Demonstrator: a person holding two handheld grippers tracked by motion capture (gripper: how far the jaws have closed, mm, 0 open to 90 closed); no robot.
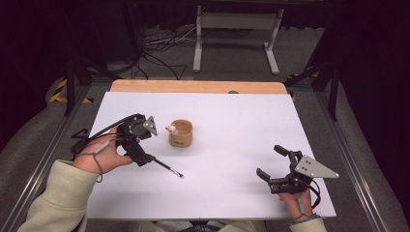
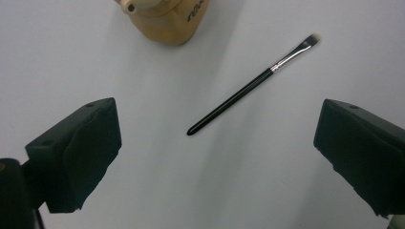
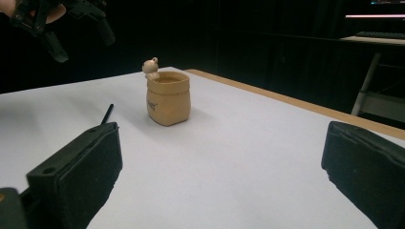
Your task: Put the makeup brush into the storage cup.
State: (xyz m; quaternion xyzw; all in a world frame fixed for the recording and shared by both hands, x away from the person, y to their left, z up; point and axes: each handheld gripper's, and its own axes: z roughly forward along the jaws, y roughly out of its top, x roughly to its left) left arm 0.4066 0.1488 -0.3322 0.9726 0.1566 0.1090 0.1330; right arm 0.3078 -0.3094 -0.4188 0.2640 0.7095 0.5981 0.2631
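Here, brush (image 2: pixel 253 86) between wide claw (image 2: pixel 215 143) jaws.

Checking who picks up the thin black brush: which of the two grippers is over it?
The left gripper, jaws open, hangs above the thin black makeup brush; the right gripper rests far off, near the white table's other edge.

On the table (image 1: pixel 232 121), the cup (image 1: pixel 181 133) is the one upright obstacle, at about 2 o'clock from the flat-lying brush (image 1: pixel 169 168). Bare surface surrounds the brush elsewhere, and from the cup toward 3 o'clock the way is open.
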